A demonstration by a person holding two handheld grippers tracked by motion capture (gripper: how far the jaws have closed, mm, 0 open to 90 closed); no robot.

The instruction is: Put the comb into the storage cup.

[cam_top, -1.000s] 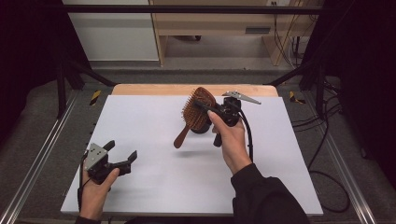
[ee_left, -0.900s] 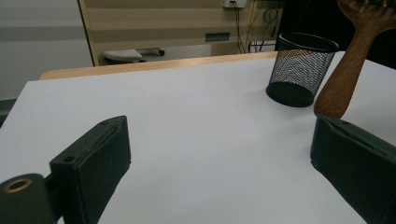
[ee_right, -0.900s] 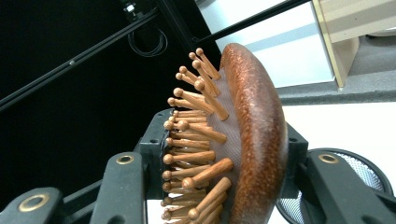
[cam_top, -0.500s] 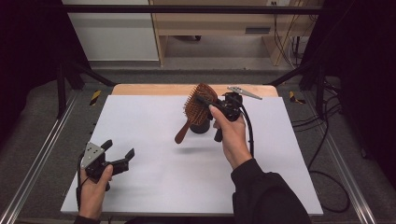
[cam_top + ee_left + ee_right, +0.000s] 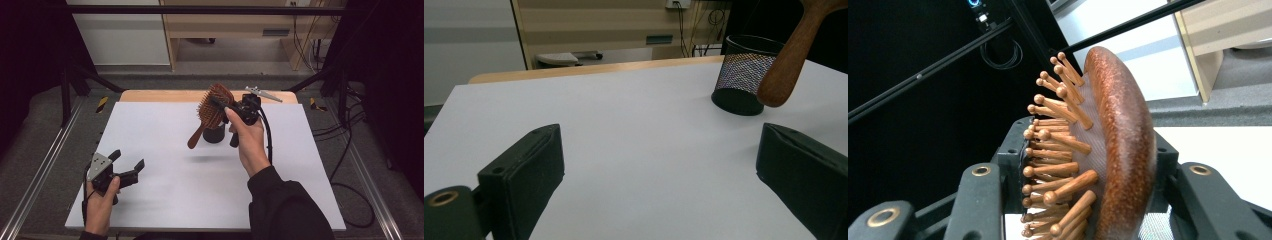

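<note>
Hairbrush (image 5: 212,107) — clamped in right gripper (image 5: 235,109) jaws.

left tool (image 5: 125,167): black, grey three-cornered plate, brass screws | right tool (image 5: 226,107): black, black cable | right sleeve (image 5: 285,205): dark

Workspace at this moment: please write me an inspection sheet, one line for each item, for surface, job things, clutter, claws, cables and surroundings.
Surface: white table top, with a wooden strip along its far edge.
Job's things: wooden hairbrush held up in the air, handle pointing down and left; black mesh cup stands upright on the table under it.
Clutter: nothing seen on the white top.
Claws: right claw shut on the brush head, bristles against one jaw; left claw open and holding nothing, low at the near left corner.
Cables: a black cable trails from the right claw; more cables lie on the floor at right.
Surroundings: metal rails beside the table, light wooden furniture behind, dark curtains at both sides.
</note>
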